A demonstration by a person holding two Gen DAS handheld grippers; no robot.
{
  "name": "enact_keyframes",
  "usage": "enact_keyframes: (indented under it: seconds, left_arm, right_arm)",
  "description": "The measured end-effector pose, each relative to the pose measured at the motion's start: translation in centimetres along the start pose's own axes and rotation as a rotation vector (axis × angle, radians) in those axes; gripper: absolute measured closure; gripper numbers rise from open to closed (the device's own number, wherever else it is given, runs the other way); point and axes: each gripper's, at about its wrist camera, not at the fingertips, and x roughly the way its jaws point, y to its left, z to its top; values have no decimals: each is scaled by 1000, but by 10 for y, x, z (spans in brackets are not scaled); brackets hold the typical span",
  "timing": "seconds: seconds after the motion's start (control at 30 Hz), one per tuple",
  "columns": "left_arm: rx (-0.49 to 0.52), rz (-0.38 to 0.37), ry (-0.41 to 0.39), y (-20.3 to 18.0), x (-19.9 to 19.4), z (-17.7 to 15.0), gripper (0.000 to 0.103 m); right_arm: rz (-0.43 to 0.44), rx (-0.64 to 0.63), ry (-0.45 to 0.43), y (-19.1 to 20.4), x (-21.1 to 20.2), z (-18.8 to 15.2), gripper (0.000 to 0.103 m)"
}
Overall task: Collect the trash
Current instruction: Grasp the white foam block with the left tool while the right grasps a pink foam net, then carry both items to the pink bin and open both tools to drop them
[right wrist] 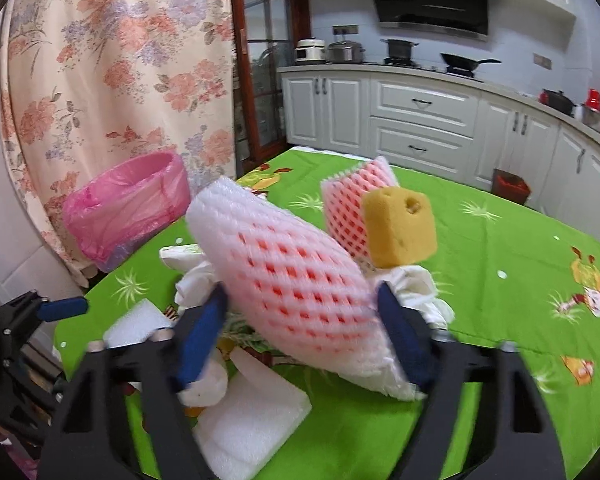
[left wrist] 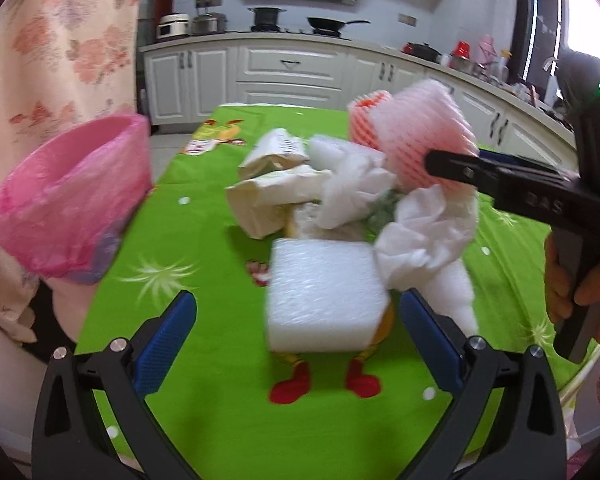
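L wrist view: left gripper (left wrist: pixel 298 312) fingers apart over the foam block (left wrist: pixel 326 296), not gripping. Bin (left wrist: pixel 76 196) far left looks empty.
R wrist view: right gripper (right wrist: pixel 302 332) clamped on the foam net (right wrist: pixel 288 276). Most trash left on the table (right wrist: pixel 500 320): sponge (right wrist: pixel 400 228), paper, foam.

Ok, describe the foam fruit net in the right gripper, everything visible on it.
The foam fruit net is a soft white mesh sleeve with a pink-red inside showing through its diamond holes. It lies tilted, its upper end toward the pink-lined bin, lifted above the green tablecloth. The right gripper clamps its lower part between both blue pads, denting it slightly. A second net stands just behind it. In the left wrist view it sits in the black fingers.
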Motion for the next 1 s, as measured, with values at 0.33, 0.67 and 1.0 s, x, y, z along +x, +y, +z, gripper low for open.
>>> enact_keyframes:
  seconds: [0.33, 0.67, 1.0]
  left_arm:
    - [115, -13, 84, -26, 38, 9, 22]
    - [125, -8, 55, -6, 21, 3, 37]
    - [30, 62, -97, 25, -20, 29, 37]
  right_arm:
    - [15, -7, -34, -7, -10, 8, 69]
    - [75, -6, -40, 0, -22, 12, 69]
    - [117, -38, -77, 24, -16, 41, 69]
